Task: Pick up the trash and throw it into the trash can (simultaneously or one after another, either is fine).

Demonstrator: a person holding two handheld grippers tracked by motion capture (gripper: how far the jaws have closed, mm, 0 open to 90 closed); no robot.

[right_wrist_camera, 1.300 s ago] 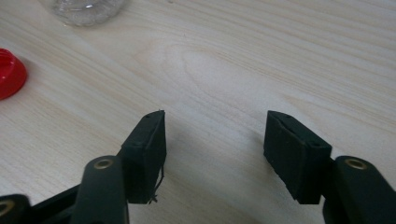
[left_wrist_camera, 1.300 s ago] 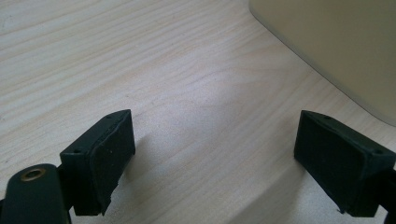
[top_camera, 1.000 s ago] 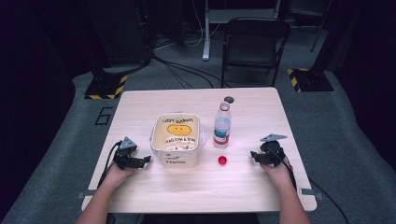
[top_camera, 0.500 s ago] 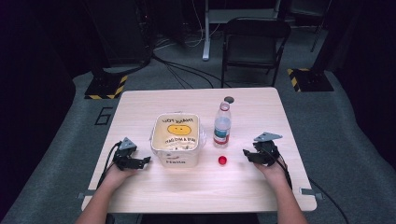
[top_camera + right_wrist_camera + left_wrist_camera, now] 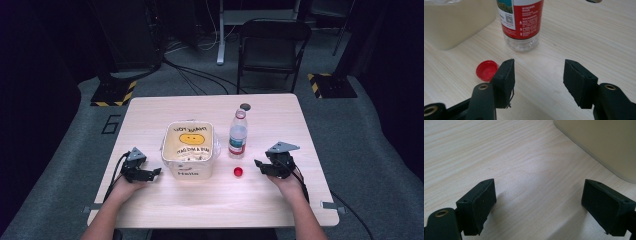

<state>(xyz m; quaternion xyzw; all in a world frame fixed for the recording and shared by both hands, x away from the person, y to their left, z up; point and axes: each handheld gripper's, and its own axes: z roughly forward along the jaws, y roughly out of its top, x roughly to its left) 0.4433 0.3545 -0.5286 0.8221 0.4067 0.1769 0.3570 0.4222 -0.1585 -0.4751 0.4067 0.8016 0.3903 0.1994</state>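
Red cap off the bottle, just ahead of the right jaws

Jaws of the right gripper [image 5: 537, 83] are seen parted with nothing between them, and they have just been opening. A red cap [image 5: 486, 70] lies flat on the table [image 5: 584, 37], just outside and ahead of the left-hand jaw, apart from it. Beyond the jaws, straight ahead, an uncapped bottle [image 5: 521, 22] stands upright, its long axis vertical. The right hand [image 5: 284, 181] is judged the nearer to both; it is held low, the gripper pointed toward the cap and bottle. The left gripper [image 5: 541, 207] is spread wide and empty over bare table, a lidded tub [image 5: 604, 145] ahead and to one side of its jaws.
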